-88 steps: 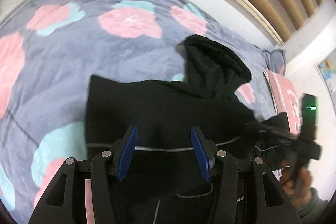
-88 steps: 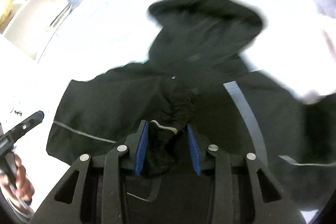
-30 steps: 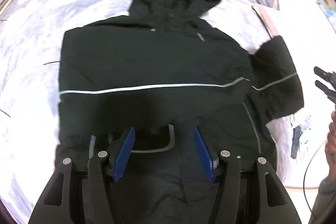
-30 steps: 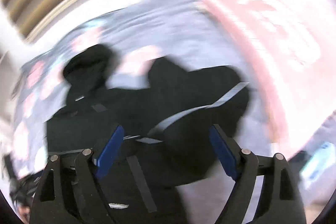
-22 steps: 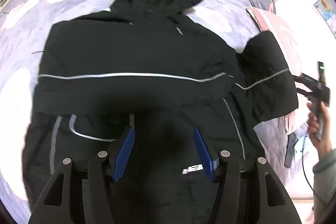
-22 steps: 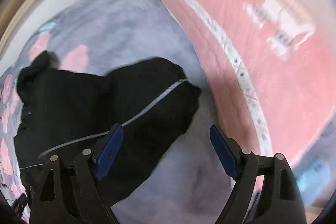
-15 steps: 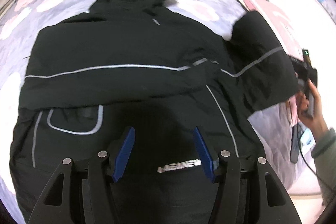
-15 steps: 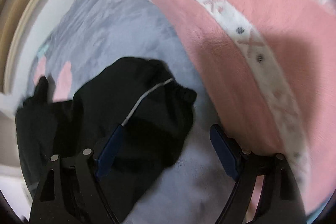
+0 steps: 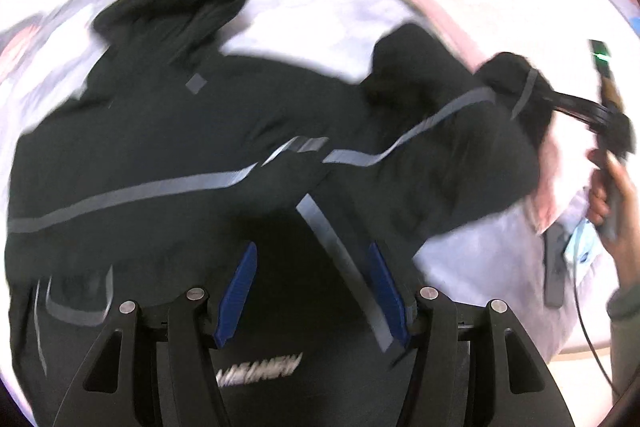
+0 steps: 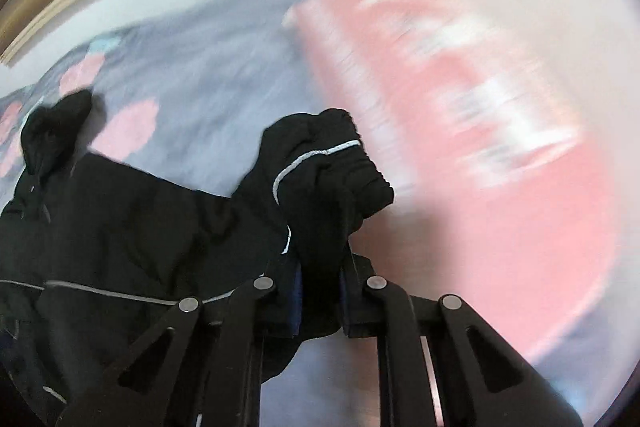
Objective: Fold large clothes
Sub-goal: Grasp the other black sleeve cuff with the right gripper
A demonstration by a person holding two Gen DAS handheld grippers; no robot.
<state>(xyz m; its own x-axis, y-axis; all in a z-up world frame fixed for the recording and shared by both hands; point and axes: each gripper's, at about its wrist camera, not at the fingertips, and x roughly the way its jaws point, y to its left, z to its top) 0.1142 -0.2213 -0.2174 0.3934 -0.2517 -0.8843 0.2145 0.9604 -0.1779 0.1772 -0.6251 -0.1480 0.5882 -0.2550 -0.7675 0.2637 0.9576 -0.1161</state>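
Since a moment ago our right tongs (image 10: 320,271) have clamped onto the sleeve cuff (image 10: 336,171). Our left tongs (image 9: 314,291) hover spread above the black jacket (image 9: 160,155), which lies flat on the bed (image 9: 320,11); we judge folding barely started.

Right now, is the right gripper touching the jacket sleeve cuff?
Touching. The right wrist view shows the right gripper shut on the sleeve cuff, black fabric pinched between both blue pads.
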